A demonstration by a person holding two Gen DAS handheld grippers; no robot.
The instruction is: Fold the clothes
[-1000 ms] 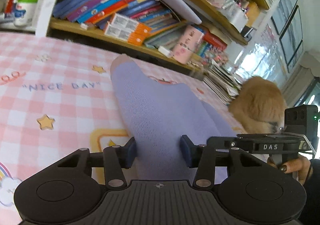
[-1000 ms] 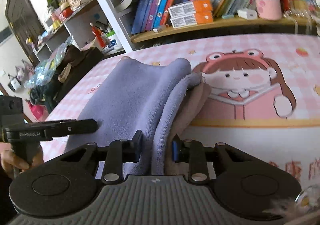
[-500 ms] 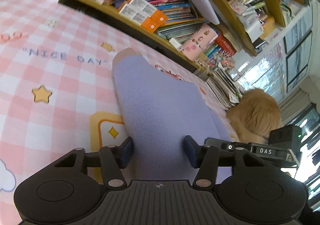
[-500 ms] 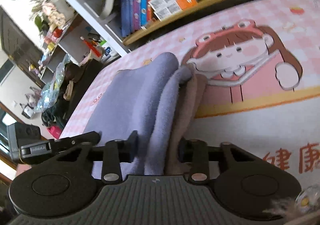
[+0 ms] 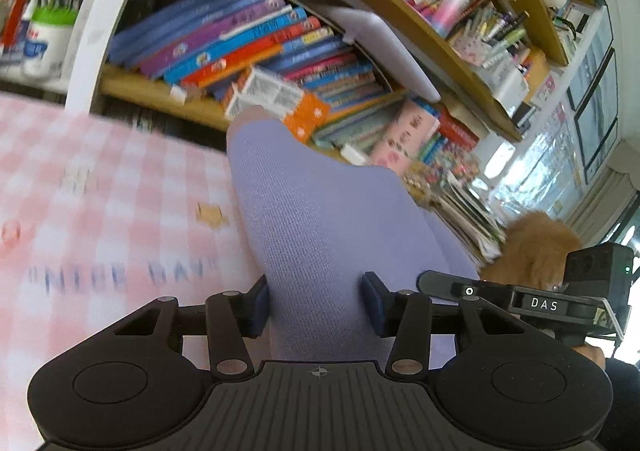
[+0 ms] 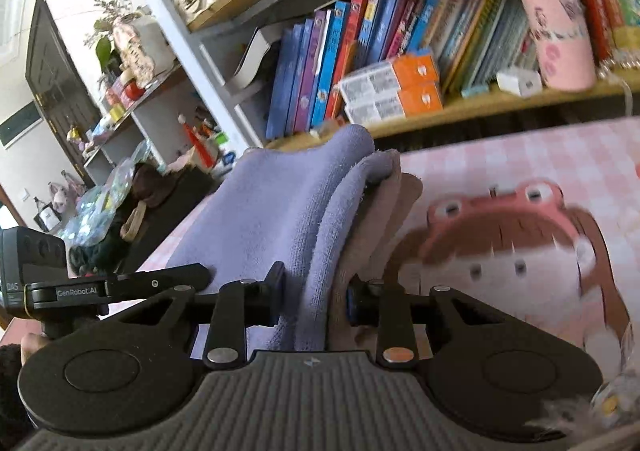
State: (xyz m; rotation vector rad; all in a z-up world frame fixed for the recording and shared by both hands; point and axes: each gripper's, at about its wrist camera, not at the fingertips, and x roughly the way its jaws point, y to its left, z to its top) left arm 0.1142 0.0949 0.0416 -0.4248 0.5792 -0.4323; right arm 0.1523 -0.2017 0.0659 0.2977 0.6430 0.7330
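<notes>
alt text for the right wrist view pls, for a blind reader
The right tongs clamp the bunched edge of a folded lavender garment, lifted over a pink cartoon-print tablecloth. The left tongs sit alongside; a crowded bookshelf fills the background.

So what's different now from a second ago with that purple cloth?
Both claws lifted the folded lavender knit garment: its far end now rises in front of the bookshelf instead of lying on the pink checked tablecloth. Unchanged: the left claw and right claw stay clamped on it, side by side.
</notes>
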